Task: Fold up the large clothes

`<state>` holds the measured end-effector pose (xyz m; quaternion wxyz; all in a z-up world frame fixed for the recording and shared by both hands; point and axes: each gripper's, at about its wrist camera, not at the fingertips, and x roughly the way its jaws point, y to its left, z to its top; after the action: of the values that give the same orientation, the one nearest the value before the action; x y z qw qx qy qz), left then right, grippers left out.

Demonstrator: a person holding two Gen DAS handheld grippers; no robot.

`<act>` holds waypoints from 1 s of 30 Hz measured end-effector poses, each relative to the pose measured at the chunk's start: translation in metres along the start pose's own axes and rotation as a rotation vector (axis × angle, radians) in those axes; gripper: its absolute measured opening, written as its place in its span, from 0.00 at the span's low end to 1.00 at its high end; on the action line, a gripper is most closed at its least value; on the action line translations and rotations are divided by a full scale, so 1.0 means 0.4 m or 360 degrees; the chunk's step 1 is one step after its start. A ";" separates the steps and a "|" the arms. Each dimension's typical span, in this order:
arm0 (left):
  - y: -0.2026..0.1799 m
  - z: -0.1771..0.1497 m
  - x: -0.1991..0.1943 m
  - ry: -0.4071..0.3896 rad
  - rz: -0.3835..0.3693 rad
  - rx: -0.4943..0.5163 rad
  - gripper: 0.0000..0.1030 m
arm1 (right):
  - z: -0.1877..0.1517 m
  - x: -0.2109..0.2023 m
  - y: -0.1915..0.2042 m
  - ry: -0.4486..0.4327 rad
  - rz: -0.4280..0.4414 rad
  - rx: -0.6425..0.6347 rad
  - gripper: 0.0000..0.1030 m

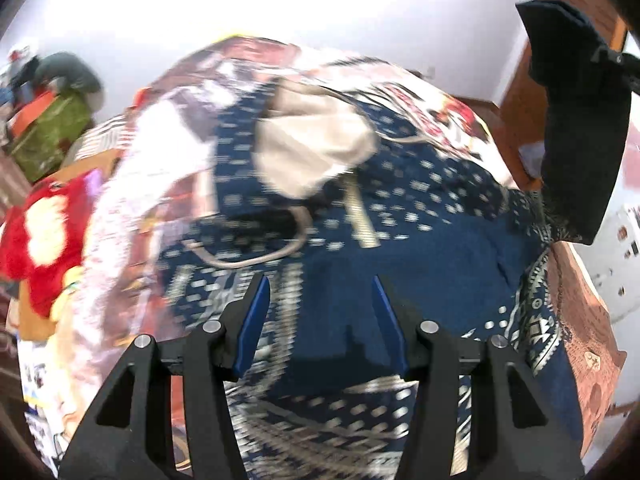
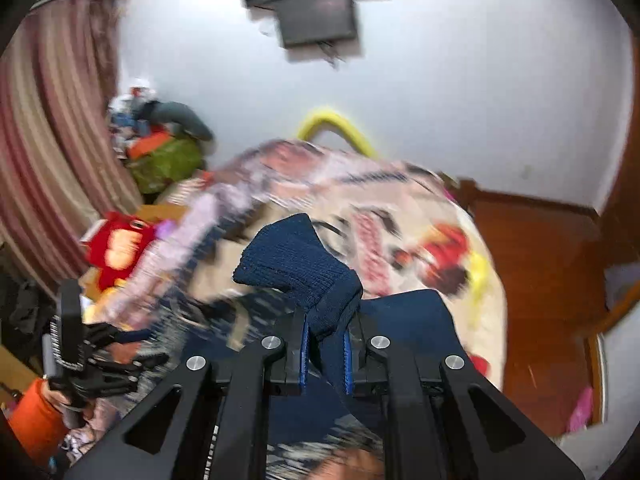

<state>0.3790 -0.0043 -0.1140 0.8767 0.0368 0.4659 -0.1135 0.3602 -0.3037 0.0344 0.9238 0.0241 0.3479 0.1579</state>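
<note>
Right gripper (image 2: 325, 356) clenched on ribbed cuff of navy knitted patterned sweater (image 1: 400, 216), the sleeve lifted off the bed. Left gripper (image 1: 320, 308) jaws apart, nothing between them, above the sweater body spread on the cartoon-print bedsheet (image 2: 408, 216). Farther: beige crumpled garment (image 1: 312, 144), red plush toy (image 1: 40, 236), white wall (image 2: 440, 100).

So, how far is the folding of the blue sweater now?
Early stage. Nothing looks folded yet: the blue patterned sweater lies spread over the bed. In hand: the right gripper is shut on a ribbed navy edge of the sweater. The left gripper is open and empty above the cloth. All the folds are still left.
</note>
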 end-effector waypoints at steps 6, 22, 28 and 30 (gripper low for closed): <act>0.171 -0.071 -0.079 -0.0044 0.0093 -0.0143 0.51 | 0.071 0.048 0.275 -0.0007 0.0133 -0.0243 0.10; 0.417 -0.260 -0.036 0.0107 0.0199 -0.0334 0.51 | -0.255 0.575 0.700 0.0653 0.0385 -0.0473 0.10; 0.402 -0.256 0.006 0.0148 0.0162 -0.0311 0.51 | -0.374 0.655 0.725 0.0853 0.0365 -0.0572 0.14; 0.398 -0.252 0.013 0.0150 0.0141 -0.0321 0.51 | -0.395 0.662 0.717 0.0899 0.0365 -0.0564 0.22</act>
<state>0.3375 0.1667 -0.1818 0.8573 -0.0257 0.5136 -0.0253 0.3659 0.0398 -0.2089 0.7572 -0.1423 0.5519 0.3190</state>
